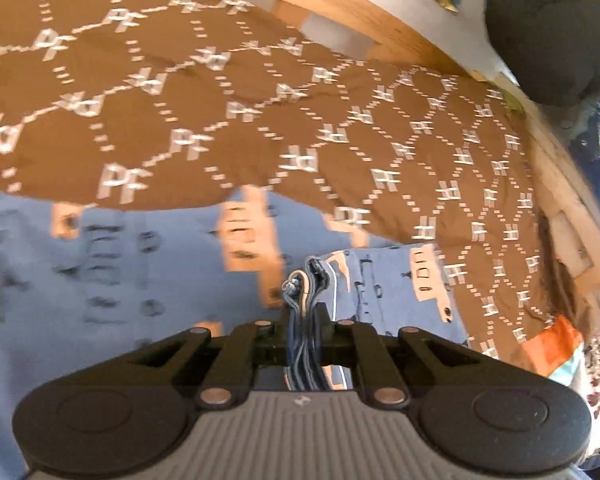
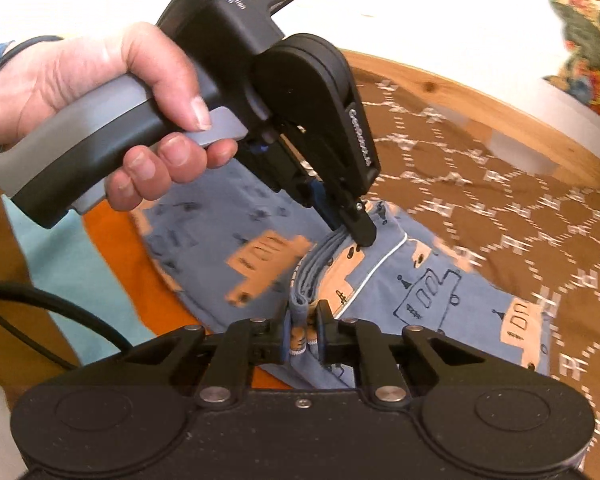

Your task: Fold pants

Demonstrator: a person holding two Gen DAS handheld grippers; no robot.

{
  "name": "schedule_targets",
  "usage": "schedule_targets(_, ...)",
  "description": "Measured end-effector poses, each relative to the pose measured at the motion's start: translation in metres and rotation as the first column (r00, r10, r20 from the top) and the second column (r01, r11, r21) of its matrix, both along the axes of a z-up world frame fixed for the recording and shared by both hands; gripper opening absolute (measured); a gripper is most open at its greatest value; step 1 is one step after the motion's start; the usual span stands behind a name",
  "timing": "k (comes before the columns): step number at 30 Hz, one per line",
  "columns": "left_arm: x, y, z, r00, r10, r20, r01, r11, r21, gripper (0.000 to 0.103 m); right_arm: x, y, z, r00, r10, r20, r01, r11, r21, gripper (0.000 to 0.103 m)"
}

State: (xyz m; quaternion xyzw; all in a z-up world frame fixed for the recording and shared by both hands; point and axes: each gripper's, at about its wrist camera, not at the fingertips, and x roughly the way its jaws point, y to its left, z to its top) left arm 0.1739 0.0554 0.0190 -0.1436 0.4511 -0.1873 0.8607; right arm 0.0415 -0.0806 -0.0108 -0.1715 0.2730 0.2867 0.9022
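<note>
Blue pants (image 2: 432, 292) printed with peach and outlined trucks lie partly folded on a brown patterned bedspread (image 2: 520, 208). My right gripper (image 2: 303, 322) is shut on a bunched edge of the pants close to the camera. My left gripper (image 2: 350, 236), held in a hand, is shut on the same stacked edge a little farther along. In the left wrist view, the left gripper (image 1: 305, 316) pinches several fabric layers of the pants (image 1: 112, 272), which spread flat to the left.
A wooden bed frame (image 1: 380, 20) runs along the far side. A dark round cushion (image 1: 548, 32) sits at the right corner. An orange and teal cloth (image 2: 112, 280) lies under the pants on the left. A black cable (image 2: 56, 308) trails at the lower left.
</note>
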Motion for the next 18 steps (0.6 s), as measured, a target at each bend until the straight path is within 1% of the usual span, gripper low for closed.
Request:
schedule_targets(3,-0.001,0.012,-0.011,0.999,0.028,-0.023,-0.027,1.0,0.005,0.01,-0.001,0.013,-0.008,0.999,0.054,0.006,-0.053,0.996,-0.065,0.013)
schedule_targets(5,0.0,0.017,-0.02,0.998,0.046,-0.038,-0.046,0.999,-0.003,0.012,0.003,0.016,-0.013,0.997,0.075,-0.013,-0.076,0.993,-0.088,0.013)
schedule_targets(6,0.001,0.019,-0.024,0.997,0.059,-0.043,-0.06,0.998,-0.011,0.017,0.004,0.016,-0.014,0.996,0.083,-0.024,-0.085,0.993,-0.087,0.017)
schedule_targets(7,0.001,0.019,-0.026,0.996,0.077,-0.052,-0.077,0.997,-0.004,0.023,0.006,0.015,-0.014,0.996,0.088,-0.033,-0.091,0.993,-0.078,0.021)
schedule_targets(8,0.001,0.02,-0.027,0.994,0.092,-0.057,-0.092,0.996,0.003,0.031,0.006,0.011,-0.013,0.995,0.092,-0.038,-0.094,0.993,-0.067,0.023)
schedule_targets(10,-0.005,0.023,-0.022,0.992,0.117,-0.036,-0.117,0.993,-0.003,0.045,0.004,-0.008,-0.005,0.993,0.112,-0.031,-0.113,0.993,-0.045,0.034)
schedule_targets(11,-0.009,0.025,-0.018,0.991,0.131,-0.012,-0.131,0.991,0.006,0.061,0.003,-0.024,0.0,0.995,0.1,0.0,-0.1,0.994,-0.038,0.036)
schedule_targets(12,-0.015,0.024,-0.013,0.988,0.152,0.035,-0.153,0.988,0.028,0.072,0.002,-0.038,0.003,0.997,0.073,0.031,-0.072,0.996,-0.049,0.038)
schedule_targets(14,-0.022,0.016,-0.008,0.975,0.184,0.123,-0.195,0.977,0.082,0.079,0.013,-0.067,0.003,0.993,-0.04,0.108,0.052,0.993,-0.111,0.05)
schedule_targets(15,-0.023,0.008,-0.008,0.97,0.193,0.15,-0.212,0.97,0.117,0.079,0.025,-0.079,0.001,0.984,-0.098,0.147,0.118,0.984,-0.133,0.064)
schedule_targets(16,-0.023,0.0,-0.009,0.964,0.207,0.168,-0.232,0.962,0.147,0.08,0.043,-0.094,0.0,0.968,-0.166,0.19,0.195,0.97,-0.144,0.07)
schedule_targets(18,-0.021,-0.014,-0.016,0.95,0.251,0.188,-0.289,0.933,0.214,0.081,0.071,-0.115,-0.005,0.944,-0.233,0.233,0.266,0.956,-0.123,0.07)
